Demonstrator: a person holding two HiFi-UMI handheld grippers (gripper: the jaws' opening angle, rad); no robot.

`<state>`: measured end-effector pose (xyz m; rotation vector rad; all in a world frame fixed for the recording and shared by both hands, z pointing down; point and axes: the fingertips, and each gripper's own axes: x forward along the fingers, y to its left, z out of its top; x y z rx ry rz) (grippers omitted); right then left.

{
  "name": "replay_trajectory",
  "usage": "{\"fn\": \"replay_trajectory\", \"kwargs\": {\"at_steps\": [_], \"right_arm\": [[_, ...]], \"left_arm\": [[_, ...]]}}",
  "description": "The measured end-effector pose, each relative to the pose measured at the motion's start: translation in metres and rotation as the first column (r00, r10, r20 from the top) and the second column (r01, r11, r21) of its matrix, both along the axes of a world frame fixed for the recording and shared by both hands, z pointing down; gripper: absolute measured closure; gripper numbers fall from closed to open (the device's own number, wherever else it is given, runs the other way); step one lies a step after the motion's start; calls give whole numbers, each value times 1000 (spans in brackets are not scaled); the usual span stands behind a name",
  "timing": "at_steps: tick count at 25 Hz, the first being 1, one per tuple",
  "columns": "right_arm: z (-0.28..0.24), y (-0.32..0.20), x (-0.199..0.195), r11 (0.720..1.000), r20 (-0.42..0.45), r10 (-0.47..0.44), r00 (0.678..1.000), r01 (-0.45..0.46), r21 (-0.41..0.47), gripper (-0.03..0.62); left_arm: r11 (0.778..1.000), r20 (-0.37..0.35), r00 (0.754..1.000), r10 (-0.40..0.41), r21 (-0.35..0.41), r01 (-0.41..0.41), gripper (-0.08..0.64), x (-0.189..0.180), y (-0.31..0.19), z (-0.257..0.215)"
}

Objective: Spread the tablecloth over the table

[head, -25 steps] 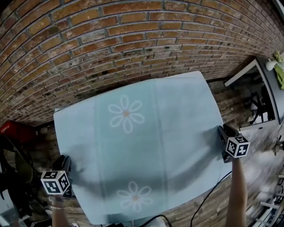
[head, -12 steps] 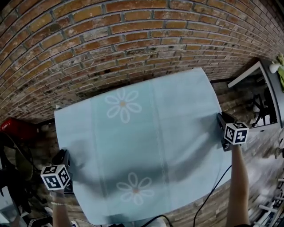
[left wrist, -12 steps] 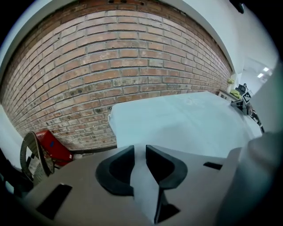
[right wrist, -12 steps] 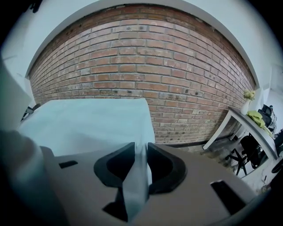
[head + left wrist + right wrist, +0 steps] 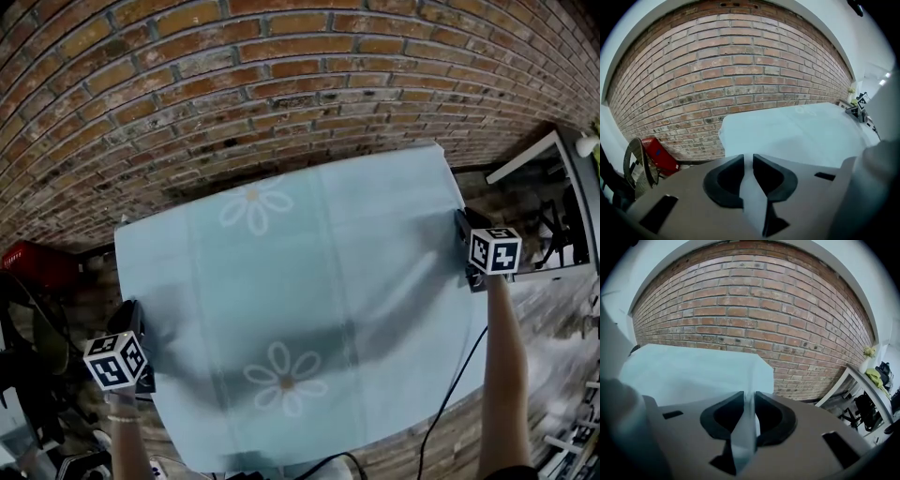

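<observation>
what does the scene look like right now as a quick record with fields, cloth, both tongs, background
tablecloth: pale blue with daisies, spread wide
left tongs: jaws have just been closing, cloth's left edge pinched between them
right tongs: jaws have just been closing, cloth's right edge pinched between them
brick wall: behind the cloth
table: hidden, cannot tell if the cloth rests on it

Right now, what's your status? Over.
Left gripper, right gripper: jaws just closing, pinching cloth sides. Cloth spread wide. Nothing in the way.
</observation>
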<state>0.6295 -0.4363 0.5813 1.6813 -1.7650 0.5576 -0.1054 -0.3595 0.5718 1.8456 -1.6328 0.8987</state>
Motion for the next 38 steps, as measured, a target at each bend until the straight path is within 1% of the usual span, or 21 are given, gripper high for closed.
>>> {"fn": "replay_trajectory", "kwargs": {"at_steps": [2,4,5,7,9,11,14,16,18,21,22,25,27,30,32,35,38], "right_arm": [[0,-5,0,1000,-25,3,1000,-2,8,500],[-1,-9,-1,1000,-45,13,999,-12,18,503],[-2,-9,-1,999,-45,23,999,-22,27,502],[-11,-6,-1,996,-10,59,998,-58,63,502],[-28,2,0,988,32,97,995,-100,118,502],[-47,13,-4,981,29,111,993,-114,155,503],[-73,33,-27,979,-8,76,997,-73,191,519],[-92,53,-48,979,-26,36,999,-30,201,528],[-115,74,-74,974,-31,8,999,0,228,529],[-153,112,-117,951,-23,12,1000,-5,308,531],[-164,127,-133,943,-29,15,999,-4,334,531],[-194,168,-180,921,-51,11,999,9,389,532],[-212,190,-207,909,-50,10,999,12,418,535],[-237,220,-244,885,-30,22,999,-5,465,538],[-253,238,-266,868,-14,28,1000,-17,496,539],[-274,262,-304,849,-10,3,1000,3,529,541],[-288,283,-342,841,-17,-40,999,42,540,541]], "left_arm": [[1000,8,1000,-2,9,2,489,1,-2,0],[1000,31,1000,-1,22,0,494,1,-4,-1],[1000,51,999,2,31,-4,502,0,-4,-2],[998,80,997,19,59,-24,532,2,-4,-7],[995,65,997,43,92,-49,532,6,-5,-18],[989,31,997,68,127,-72,537,11,-4,-33],[976,-3,992,124,179,-121,545,18,5,-60],[962,-28,984,175,215,-165,545,27,13,-80],[940,-27,971,239,257,-224,545,35,22,-101],[887,29,939,341,319,-332,546,41,38,-135],[871,36,930,365,338,-355,545,42,42,-146],[835,12,912,410,396,-381,546,43,58,-178],[809,11,897,441,428,-403,546,45,71,-197],[767,20,871,490,466,-442,546,49,91,-222],[742,22,858,513,491,-456,546,49,105,-237],[713,21,845,534,527,-463,546,44,126,-261],[687,21,830,558,550,-476,546,40,145,-279]]}}
